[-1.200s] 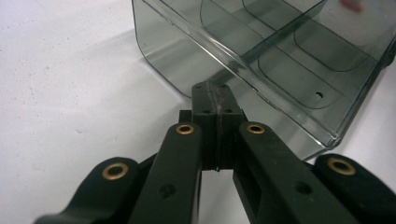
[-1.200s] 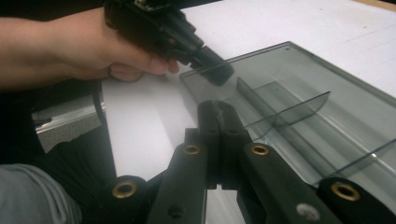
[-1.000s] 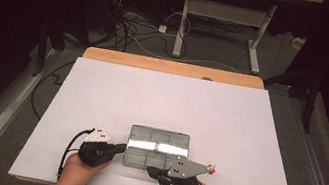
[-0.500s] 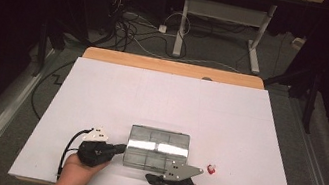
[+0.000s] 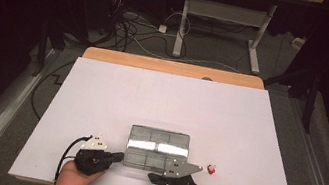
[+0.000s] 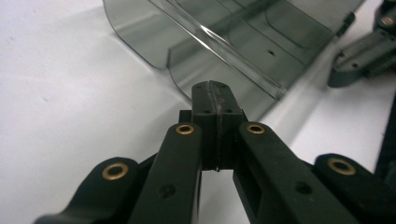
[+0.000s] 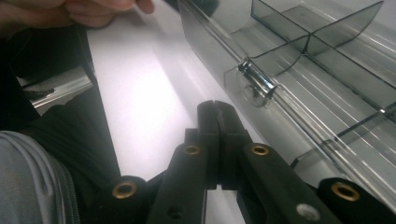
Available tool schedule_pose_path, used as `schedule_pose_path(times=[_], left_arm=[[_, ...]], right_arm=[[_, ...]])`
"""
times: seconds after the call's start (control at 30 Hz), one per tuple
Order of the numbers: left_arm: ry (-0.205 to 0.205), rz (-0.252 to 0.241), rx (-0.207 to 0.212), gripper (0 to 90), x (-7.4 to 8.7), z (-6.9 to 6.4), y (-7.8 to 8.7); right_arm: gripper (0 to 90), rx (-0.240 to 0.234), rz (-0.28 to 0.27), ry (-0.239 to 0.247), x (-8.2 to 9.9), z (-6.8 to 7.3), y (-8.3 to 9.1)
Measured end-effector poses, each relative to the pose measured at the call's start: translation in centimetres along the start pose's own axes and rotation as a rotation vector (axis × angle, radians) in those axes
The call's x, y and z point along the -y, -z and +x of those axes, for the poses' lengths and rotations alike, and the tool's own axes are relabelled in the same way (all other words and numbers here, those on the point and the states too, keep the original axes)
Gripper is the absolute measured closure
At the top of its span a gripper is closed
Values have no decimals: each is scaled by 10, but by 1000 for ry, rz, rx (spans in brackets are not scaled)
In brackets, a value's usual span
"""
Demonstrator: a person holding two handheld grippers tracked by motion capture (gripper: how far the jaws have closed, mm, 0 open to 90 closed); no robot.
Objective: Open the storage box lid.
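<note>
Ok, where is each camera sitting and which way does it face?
High view: fixed above the person's side, looking forward and down on the white table; both hands and tongs flank the clear box.
Left gripper view: rides the left tongs, shut, facing the box's end.
Right gripper view: rides the right tongs, shut, along the box's hinged edge.
Shared: all three show the box.

A white counter [image 5: 166, 103] with a wooden far edge [image 5: 173, 67] is seen surrounded by grey floor [image 5: 220, 51], where tangled cables [image 5: 132, 29] and a white table frame [image 5: 223, 16] are set against dark, unlit surroundings beyond.
</note>
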State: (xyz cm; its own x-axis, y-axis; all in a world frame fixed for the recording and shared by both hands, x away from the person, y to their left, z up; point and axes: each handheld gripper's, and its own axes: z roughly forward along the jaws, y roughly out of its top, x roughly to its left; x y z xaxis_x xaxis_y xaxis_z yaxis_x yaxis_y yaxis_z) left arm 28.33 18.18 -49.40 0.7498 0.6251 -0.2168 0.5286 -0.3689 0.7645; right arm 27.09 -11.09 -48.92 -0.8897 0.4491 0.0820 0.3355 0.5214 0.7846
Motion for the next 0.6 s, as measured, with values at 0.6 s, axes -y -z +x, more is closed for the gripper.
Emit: schedule_pose_path(times=[0.6], left_arm=[[-25, 13, 10, 881, 3, -6, 0]], right_arm=[[900, 14, -11, -40, 1, -5, 2]])
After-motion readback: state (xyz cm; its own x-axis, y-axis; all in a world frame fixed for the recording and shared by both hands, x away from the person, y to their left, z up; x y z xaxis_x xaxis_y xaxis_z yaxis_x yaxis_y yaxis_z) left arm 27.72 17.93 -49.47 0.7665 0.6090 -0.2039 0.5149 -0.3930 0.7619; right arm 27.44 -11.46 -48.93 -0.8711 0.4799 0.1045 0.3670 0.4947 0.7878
